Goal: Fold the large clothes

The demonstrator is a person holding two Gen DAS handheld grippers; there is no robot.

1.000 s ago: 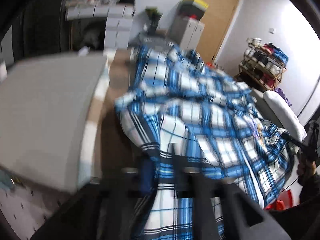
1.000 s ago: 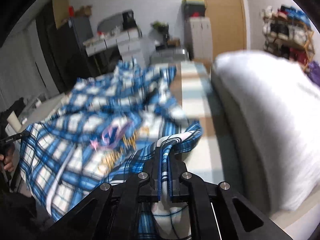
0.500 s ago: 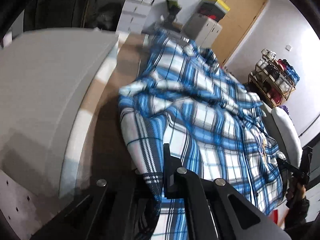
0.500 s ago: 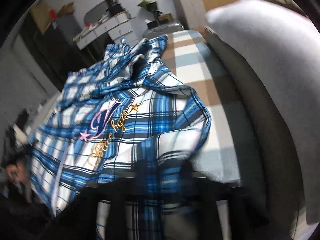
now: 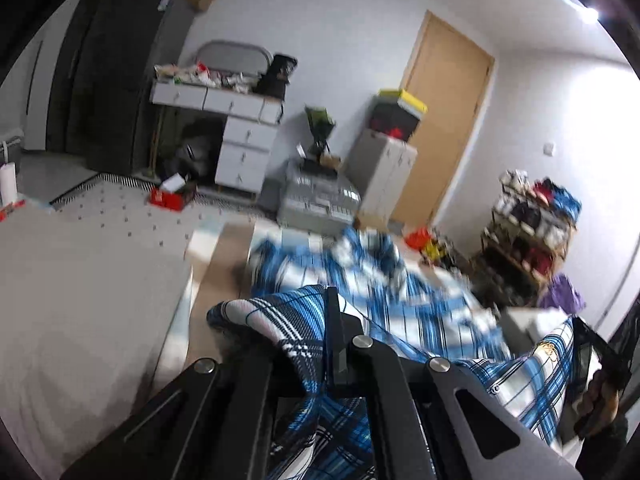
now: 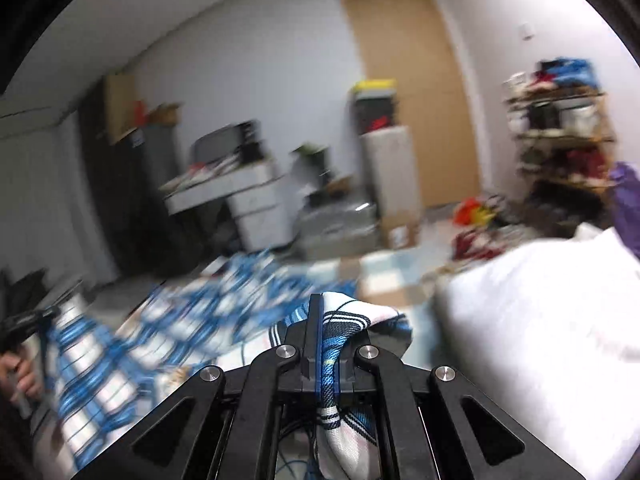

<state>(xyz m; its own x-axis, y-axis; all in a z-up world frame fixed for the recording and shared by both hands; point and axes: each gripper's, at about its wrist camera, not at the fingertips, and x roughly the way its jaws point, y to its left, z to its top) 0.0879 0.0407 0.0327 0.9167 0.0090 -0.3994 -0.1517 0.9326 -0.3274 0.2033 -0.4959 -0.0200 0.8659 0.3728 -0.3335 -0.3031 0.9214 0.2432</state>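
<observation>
A large blue and white plaid shirt stretches between both grippers above a brown and white checked surface. My left gripper is shut on one corner of the shirt, with cloth bunched over its left finger. In the right wrist view my right gripper is shut on another corner of the plaid shirt, whose cloth runs down between the fingers. The rest of the shirt hangs blurred away from each gripper. At the far edge of each view a hand holds the other gripper.
A grey cushion lies left of the shirt, a white pillow right of it. Beyond stand white drawers, a grey cabinet, a wooden door, a loaded shoe rack and a dark wardrobe.
Both grippers have risen with the shirt's corners and tipped up, so the room now fills the views. The shirt has come up off the surface between them.
</observation>
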